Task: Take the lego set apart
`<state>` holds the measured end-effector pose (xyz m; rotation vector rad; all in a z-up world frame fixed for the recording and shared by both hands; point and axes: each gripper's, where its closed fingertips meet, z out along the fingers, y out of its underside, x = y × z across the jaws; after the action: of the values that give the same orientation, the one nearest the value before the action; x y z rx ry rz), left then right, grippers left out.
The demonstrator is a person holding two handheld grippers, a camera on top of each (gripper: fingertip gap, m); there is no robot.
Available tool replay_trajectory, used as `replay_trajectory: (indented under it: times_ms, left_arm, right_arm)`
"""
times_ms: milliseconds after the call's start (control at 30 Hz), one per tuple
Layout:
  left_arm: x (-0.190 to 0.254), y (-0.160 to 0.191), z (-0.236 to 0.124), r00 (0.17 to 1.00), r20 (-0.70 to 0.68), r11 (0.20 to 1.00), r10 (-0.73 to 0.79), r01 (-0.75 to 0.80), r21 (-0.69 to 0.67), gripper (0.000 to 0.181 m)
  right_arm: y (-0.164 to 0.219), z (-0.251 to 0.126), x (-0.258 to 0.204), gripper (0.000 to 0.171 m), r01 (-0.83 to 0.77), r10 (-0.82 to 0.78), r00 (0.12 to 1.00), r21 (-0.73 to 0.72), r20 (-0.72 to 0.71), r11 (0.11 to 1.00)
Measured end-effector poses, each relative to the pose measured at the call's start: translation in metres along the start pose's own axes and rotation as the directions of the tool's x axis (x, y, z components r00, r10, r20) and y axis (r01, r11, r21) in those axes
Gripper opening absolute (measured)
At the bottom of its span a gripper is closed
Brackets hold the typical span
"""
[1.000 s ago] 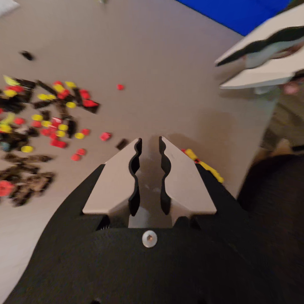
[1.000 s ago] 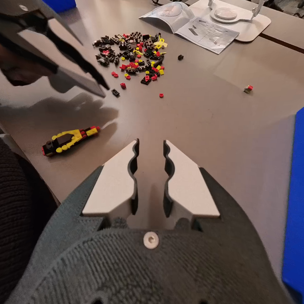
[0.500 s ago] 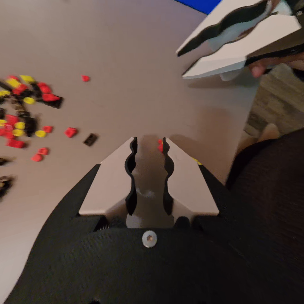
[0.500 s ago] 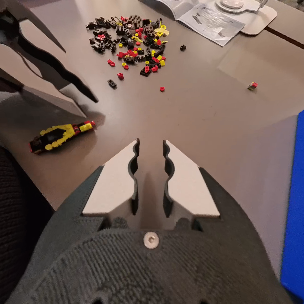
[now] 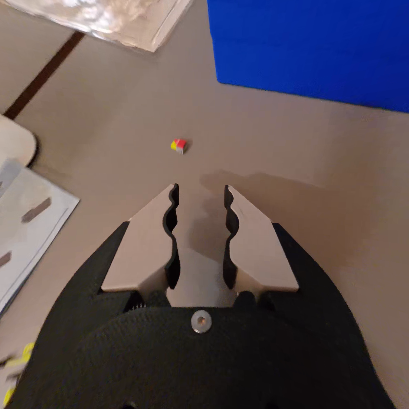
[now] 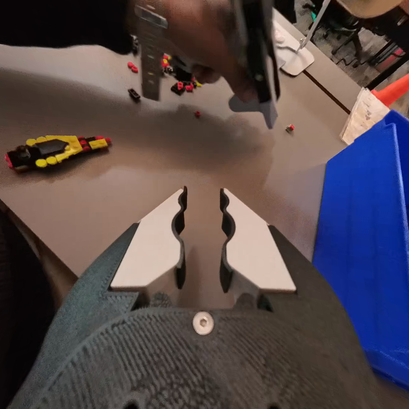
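Note:
A black, yellow and red lego assembly (image 6: 55, 150) lies on the brown table near its front left edge in the right wrist view. My right gripper (image 6: 202, 190) is open and empty, above the table to the right of the assembly. My left gripper (image 5: 200, 186) is open and empty, pointing at a small red, yellow and grey lego piece (image 5: 178, 146) lying alone ahead of it. In the right wrist view the left gripper (image 6: 269, 115) hangs blurred over the table, close to that small piece (image 6: 290, 128). A pile of loose red, yellow and black pieces (image 6: 183, 84) lies behind, partly hidden.
A blue bin (image 6: 365, 232) stands at the right, also in the left wrist view (image 5: 309, 44). A booklet (image 5: 26, 232) lies at the left, a clear plastic bag (image 5: 110, 20) at the far side. A white lamp base (image 6: 296, 59) and an orange cone (image 6: 391, 88) are farther back. About 20 centimetres separates my left fingertips from my right.
My left gripper has swung away from the assembly and the loose pile, across the table toward the small lone piece and the blue bin. The right gripper has shifted slightly and stays open.

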<state>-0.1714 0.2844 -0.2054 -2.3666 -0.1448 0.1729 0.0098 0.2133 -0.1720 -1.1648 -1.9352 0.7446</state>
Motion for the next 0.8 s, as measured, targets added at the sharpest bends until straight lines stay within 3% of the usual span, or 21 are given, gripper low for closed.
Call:
replay_trajectory:
  times_ms: [133,200,233,333,433,500,567,700,800]
  left_arm:
    - [-0.014,-0.016,0.049,0.998,0.053,0.995,-0.028,0.033,-0.09,0.039]
    - [-0.02,-0.022,0.054,0.996,0.08,0.995,-0.025,0.032,-0.091,0.027]
    - [-0.019,-0.023,0.054,0.997,0.078,0.995,-0.017,0.024,-0.092,0.012]
    - [-0.013,-0.021,0.039,0.999,0.045,0.999,0.01,-0.008,-0.051,0.011]
    - [0.011,-0.022,-0.001,0.995,-0.099,0.997,-0.024,0.031,0.077,0.01]
    - [0.042,-0.02,-0.041,0.952,-0.3,0.98,-0.058,0.112,0.167,0.009]
    - [0.054,-0.009,-0.08,0.908,-0.395,0.951,-0.139,0.233,0.202,0.009]
    - [0.083,0.01,-0.159,0.677,-0.684,0.809,-0.27,0.545,0.22,0.009]
    - [0.093,0.03,-0.194,0.505,-0.8,0.675,-0.325,0.716,0.178,0.008]
  right_arm:
    - [-0.002,-0.011,0.014,0.03,-0.019,0.02,0.999,0.033,-0.034,0.999]
    - [-0.001,-0.013,0.017,0.03,-0.055,0.056,0.998,0.047,-0.026,0.997]
    - [0.0,-0.013,0.018,0.03,-0.081,0.082,0.997,0.05,-0.012,0.995]
    - [0.005,-0.01,0.019,0.03,-0.152,0.151,0.988,0.044,0.025,0.987]
    - [0.008,-0.009,0.024,0.03,-0.203,0.202,0.979,0.045,0.027,0.978]
    - [0.007,-0.009,0.026,0.031,-0.238,0.237,0.971,0.054,0.035,0.97]
    - [0.004,-0.008,0.025,0.032,-0.266,0.263,0.963,0.074,0.054,0.961]
    - [-0.027,-0.008,0.01,0.04,-0.352,0.317,0.929,0.191,0.19,0.916]
    - [-0.072,-0.016,-0.023,0.036,-0.498,0.343,0.82,0.276,0.458,0.822]
